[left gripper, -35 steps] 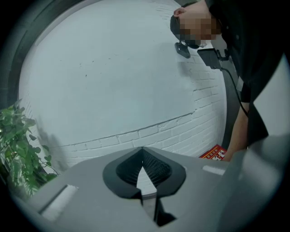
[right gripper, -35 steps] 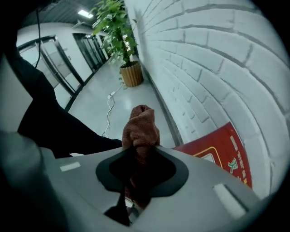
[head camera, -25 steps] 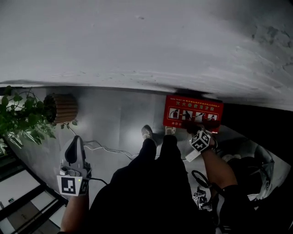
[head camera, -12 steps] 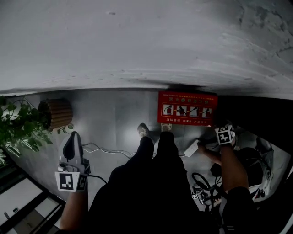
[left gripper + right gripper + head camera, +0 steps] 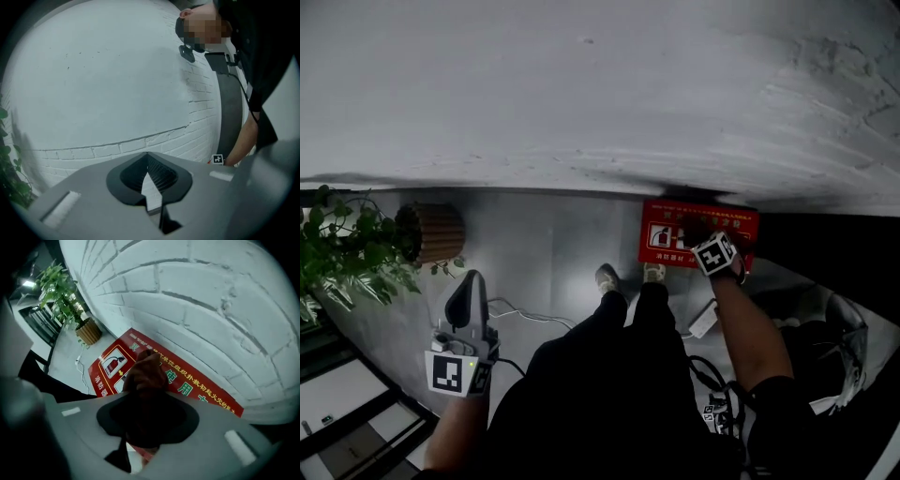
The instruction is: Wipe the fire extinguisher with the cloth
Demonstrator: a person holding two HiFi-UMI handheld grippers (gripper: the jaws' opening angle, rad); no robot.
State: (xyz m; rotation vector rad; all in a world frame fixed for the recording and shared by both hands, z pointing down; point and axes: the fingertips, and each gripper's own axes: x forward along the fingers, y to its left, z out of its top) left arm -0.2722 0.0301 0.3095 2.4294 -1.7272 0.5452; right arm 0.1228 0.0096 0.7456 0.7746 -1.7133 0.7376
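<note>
Right tool (image 5: 147, 397): jaws just widened, gripping cloth (image 5: 146, 371) | left tool (image 5: 146, 157): closed, empty | red box (image 5: 199, 386), brick wall (image 5: 211, 310)

My right gripper (image 5: 146, 400) with the cloth (image 5: 146, 372) at the red extinguisher box (image 5: 199, 389)

My jaws have just been opening, with the dark brown cloth bunched between them. It pokes out past the tips, over the box's face just beside its extinguisher pictogram (image 5: 114, 364); whether it touches, I can't tell. The box sits on the grey floor (image 5: 63, 357) at the foot of the white brick wall (image 5: 201, 301). Farther along stands a leafy plant (image 5: 60, 289) in a wicker basket (image 5: 89, 332).
</note>
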